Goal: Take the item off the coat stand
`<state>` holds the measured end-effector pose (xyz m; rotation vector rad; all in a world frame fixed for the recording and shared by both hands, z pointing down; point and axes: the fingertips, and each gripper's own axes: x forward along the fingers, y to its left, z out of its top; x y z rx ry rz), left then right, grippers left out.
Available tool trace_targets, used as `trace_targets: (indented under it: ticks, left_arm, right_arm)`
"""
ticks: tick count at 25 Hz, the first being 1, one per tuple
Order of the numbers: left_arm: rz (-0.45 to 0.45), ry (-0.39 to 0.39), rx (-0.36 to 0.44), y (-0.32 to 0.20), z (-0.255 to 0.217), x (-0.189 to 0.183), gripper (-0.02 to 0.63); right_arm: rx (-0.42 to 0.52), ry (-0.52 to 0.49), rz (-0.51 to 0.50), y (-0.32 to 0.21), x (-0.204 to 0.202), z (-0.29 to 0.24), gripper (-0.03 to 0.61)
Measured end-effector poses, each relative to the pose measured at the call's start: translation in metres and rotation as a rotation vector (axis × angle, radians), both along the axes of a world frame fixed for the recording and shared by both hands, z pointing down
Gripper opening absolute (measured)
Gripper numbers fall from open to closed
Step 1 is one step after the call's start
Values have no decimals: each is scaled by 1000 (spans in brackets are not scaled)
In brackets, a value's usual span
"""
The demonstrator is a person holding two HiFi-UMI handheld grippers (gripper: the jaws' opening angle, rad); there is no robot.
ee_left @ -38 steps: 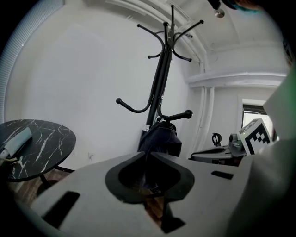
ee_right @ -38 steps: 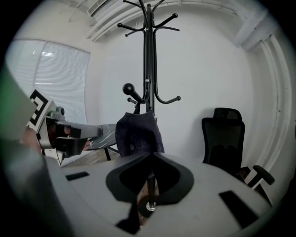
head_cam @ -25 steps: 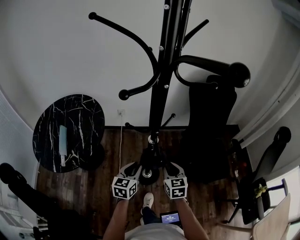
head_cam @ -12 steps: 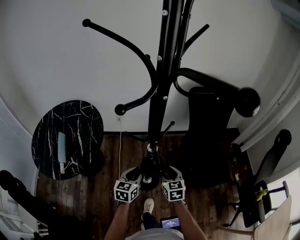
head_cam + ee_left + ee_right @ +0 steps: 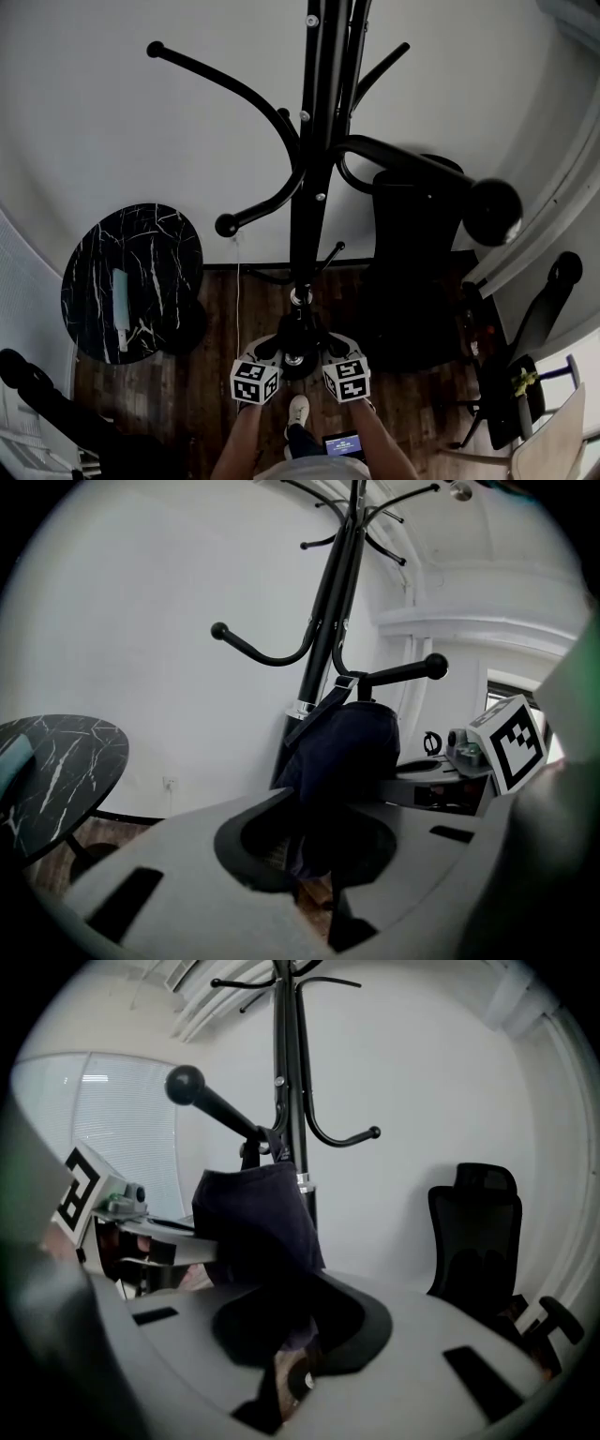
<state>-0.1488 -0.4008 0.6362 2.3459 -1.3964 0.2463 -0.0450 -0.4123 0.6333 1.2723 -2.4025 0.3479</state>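
The black coat stand (image 5: 309, 187) rises in front of me. A dark navy bag (image 5: 349, 747) hangs by its strap from the ball-ended hook (image 5: 412, 670) that points toward me; it also shows as the bag (image 5: 255, 1227) in the right gripper view. In the head view the bag blends into dark shapes behind it. My left gripper (image 5: 266, 345) and right gripper (image 5: 338, 345) are held low, side by side, short of the bag. The left gripper's (image 5: 314, 907) jaws are closing to a narrow slit on nothing. So are the right gripper's (image 5: 286, 1382) jaws.
A round black marble side table (image 5: 131, 267) stands at the left with a pale blue item (image 5: 122, 298) on it. A black office chair (image 5: 473, 1232) sits by the wall right of the stand. More seats crowd the right edge (image 5: 539, 328). The floor is dark wood.
The stand and its hooks have drifted a little left in the head view. Both grippers stay low in front of me, barely shifted.
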Motion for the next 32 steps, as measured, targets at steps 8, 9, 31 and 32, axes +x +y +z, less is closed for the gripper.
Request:
trace_targets:
  ticks: [8,9,31,32]
  left_arm:
    - [7,-13,-7,11,-3,4,34]
    - [8,-16,-6,14,-3,5,32]
    - [-2,-17,19,69,-19,13,29]
    - [-1,-17,20,71,-20,14,29]
  right_arm:
    - [-35,-44,-9,11,1,-2,31]
    - [-34,-43,-9,12,2,-2,31]
    - [-31,-82,-43,61,8,-19,26]
    - [-28,-80,-44,64,9,-20,26]
